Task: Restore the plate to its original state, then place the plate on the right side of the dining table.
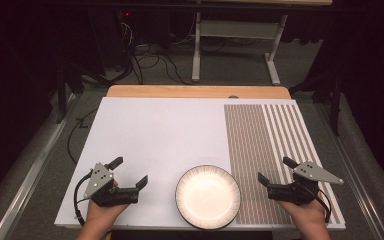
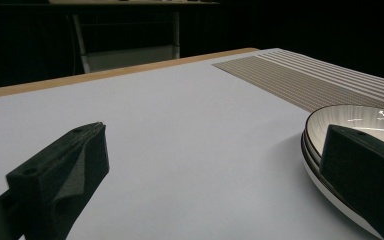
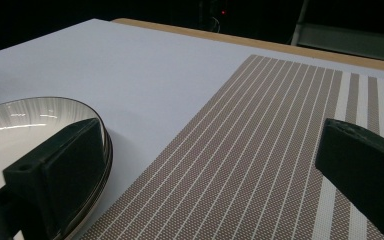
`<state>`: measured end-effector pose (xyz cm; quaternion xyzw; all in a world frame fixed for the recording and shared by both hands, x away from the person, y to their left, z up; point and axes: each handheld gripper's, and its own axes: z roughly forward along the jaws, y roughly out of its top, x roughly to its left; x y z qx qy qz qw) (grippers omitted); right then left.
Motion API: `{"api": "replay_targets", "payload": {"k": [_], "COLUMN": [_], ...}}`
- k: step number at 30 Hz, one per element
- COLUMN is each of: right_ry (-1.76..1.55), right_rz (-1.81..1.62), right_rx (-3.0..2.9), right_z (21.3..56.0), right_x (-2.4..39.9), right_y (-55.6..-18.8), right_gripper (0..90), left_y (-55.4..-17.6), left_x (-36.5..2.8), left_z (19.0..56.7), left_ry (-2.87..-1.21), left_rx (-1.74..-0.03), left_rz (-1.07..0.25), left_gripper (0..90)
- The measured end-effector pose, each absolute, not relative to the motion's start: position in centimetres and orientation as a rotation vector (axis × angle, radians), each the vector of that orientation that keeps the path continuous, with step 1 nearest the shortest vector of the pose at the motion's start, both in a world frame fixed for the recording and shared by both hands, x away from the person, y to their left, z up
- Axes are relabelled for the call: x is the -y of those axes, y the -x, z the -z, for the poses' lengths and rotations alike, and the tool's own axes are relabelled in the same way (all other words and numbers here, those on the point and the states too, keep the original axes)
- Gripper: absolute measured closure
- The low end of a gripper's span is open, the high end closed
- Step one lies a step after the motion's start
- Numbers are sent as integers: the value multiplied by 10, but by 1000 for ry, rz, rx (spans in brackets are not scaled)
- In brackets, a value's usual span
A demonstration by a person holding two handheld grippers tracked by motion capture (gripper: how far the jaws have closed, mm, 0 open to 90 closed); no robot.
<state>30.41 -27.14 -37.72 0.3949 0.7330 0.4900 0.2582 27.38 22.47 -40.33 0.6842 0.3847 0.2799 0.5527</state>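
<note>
Glossy glazed plate (image 1: 208,197), woven striped mat (image 1: 266,150), matt white board (image 1: 160,140), wooden table edge (image 1: 198,91).

No readable text, labels or numbers anywhere

White plate (image 1: 207,196) with dark rim; brown-and-white striped mat (image 1: 275,150); white table (image 1: 155,135).

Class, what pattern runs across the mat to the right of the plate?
Brown with thin white stripes, widening toward its right edge: the mat, clearest in the high view.
</note>
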Motion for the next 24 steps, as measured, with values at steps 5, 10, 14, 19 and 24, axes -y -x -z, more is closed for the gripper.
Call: {"api": "replay_targets", "payload": {"k": [5, 10, 14, 19, 24], "right_ry": [-1032, -1014, -987, -981, -936], "right_rz": [-1344, -1339, -1315, -1314, -1311], "right_rx": [-1995, -2010, -2020, -2053, -2119], "right_z": [375, 373, 372, 373, 373], "right_x": [269, 267, 263, 259, 255], "right_y": [-299, -298, -295, -294, -290], "right_gripper": [5, 51, 160, 284, 520], "left_y": [-274, -273, -273, -273, -272], "left_x": [-219, -218, -218, -218, -217], "left_z": [403, 404, 404, 403, 400], "left_ry": [-1637, -1634, -1630, -1632, -1637], "left_rx": [-898, -895, -896, -892, -876], "left_rz": [-664, -652, -645, -646, -664], "left_gripper": [2, 2, 2, 2, 2]}}
